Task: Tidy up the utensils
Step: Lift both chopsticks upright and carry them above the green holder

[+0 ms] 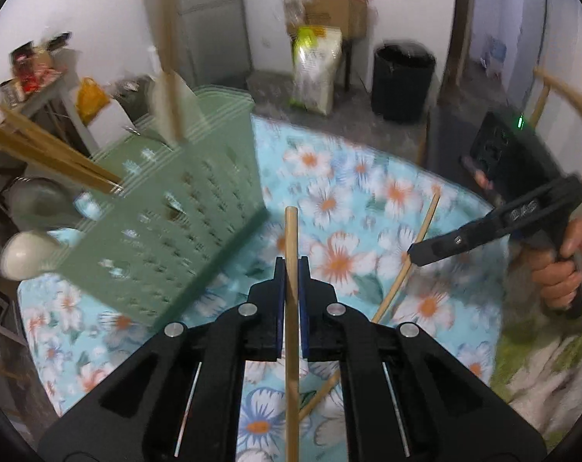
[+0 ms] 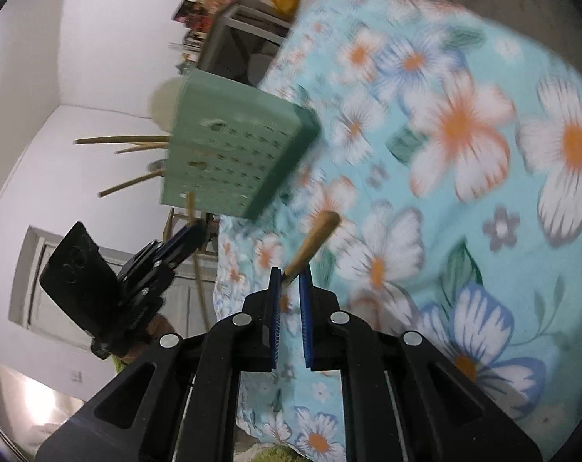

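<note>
Hand-held gripper [image 1: 291, 269] around chopstick [image 1: 291, 238].

**Two chopsticks gripped above the floral cloth**

The left gripper [image 1: 291, 265] clamps a chopstick [image 1: 291, 308]. The right gripper [image 1: 416, 254] pinches a second chopstick [image 1: 410, 261]. A green holder [image 1: 183, 208] stands on the tablecloth [image 1: 348, 200].
</note>
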Demonstrator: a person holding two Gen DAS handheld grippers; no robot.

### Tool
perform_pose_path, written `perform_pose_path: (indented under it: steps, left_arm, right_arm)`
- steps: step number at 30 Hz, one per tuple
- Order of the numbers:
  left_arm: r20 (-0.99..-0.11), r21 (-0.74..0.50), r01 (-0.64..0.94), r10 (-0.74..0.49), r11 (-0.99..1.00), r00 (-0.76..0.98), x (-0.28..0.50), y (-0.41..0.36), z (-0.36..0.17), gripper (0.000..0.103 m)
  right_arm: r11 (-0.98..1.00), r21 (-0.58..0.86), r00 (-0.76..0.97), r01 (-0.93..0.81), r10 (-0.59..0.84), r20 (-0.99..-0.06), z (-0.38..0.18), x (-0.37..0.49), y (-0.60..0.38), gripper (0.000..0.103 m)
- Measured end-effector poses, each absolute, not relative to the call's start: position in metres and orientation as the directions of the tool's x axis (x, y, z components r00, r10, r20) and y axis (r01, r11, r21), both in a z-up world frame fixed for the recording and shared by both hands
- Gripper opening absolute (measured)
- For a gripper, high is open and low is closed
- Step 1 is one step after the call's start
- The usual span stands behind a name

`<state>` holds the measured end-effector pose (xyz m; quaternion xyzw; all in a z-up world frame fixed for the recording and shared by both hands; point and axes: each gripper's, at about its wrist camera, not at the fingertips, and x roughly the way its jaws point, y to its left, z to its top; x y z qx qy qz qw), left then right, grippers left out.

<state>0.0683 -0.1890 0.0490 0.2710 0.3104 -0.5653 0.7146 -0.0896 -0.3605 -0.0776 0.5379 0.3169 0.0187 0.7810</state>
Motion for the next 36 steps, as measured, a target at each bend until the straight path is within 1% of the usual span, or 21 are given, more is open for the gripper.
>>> perform_pose_path:
  steps: [3, 6, 9, 11, 14, 18, 21, 24, 28, 32, 36]
  left_arm:
    - [-0.674, -0.007, 0.962, -0.712, 0.271, 0.196, 0.076, -0.165, 0.085, 0.005]
    - [-0.589, -0.057, 0.938, -0.77, 0.341, 0.244, 0.086, -0.143, 0.119, 0.005]
    - [-0.496, -0.154, 0.907, -0.824, 0.393, 0.272, 0.1, -0.125, 0.149, 0.005]
    - [-0.41, -0.203, 0.881, -0.854, 0.428, 0.321, 0.109, -0.113, 0.171, 0.005]
    - [-0.296, -0.289, 0.839, -0.876, 0.462, 0.381, 0.121, -0.099, 0.193, 0.005]
    - [-0.14, -0.438, 0.752, -0.864, 0.493, 0.484, 0.137, -0.093, 0.206, 0.005]
    - [-0.07, -0.486, 0.704, -0.826, 0.517, 0.559, 0.147, -0.097, 0.212, 0.005]
    - [-0.018, -0.493, 0.671, -0.777, 0.554, 0.629, 0.153, -0.11, 0.217, 0.005]
    - [0.013, -0.498, 0.613, -0.702, 0.613, 0.712, 0.165, -0.126, 0.219, 0.005]
    - [0.005, -0.516, 0.53, -0.616, 0.673, 0.788, 0.177, -0.146, 0.208, 0.005]
    - [-0.008, -0.482, 0.464, -0.533, 0.743, 0.846, 0.181, -0.167, 0.195, 0.005]
  right_arm:
    - [0.473, 0.84, 0.818, 0.265, 0.351, -0.456, -0.055, -0.084, -0.359, 0.007]
    - [0.584, 0.78, 0.831, 0.225, 0.304, -0.467, -0.023, -0.076, -0.35, 0.007]
    - [0.667, 0.718, 0.841, 0.198, 0.26, -0.474, 0.001, -0.071, -0.341, 0.007]
    - [0.697, 0.693, 0.848, 0.183, 0.245, -0.47, 0.012, -0.068, -0.336, 0.007]
    - [0.729, 0.664, 0.855, 0.169, 0.227, -0.467, 0.023, -0.066, -0.33, 0.007]
    - [0.748, 0.645, 0.858, 0.156, 0.22, -0.464, 0.028, -0.068, -0.326, 0.007]
    - [0.749, 0.645, 0.861, 0.15, 0.222, -0.458, 0.029, -0.069, -0.324, 0.007]
    - [0.75, 0.644, 0.862, 0.15, 0.22, -0.457, 0.028, -0.067, -0.327, 0.007]
    - [0.742, 0.652, 0.862, 0.155, 0.221, -0.456, 0.025, -0.066, -0.331, 0.007]
    - [0.729, 0.664, 0.864, 0.166, 0.216, -0.454, 0.021, -0.07, -0.337, 0.007]
    - [0.718, 0.674, 0.864, 0.177, 0.215, -0.456, 0.016, -0.074, -0.343, 0.007]
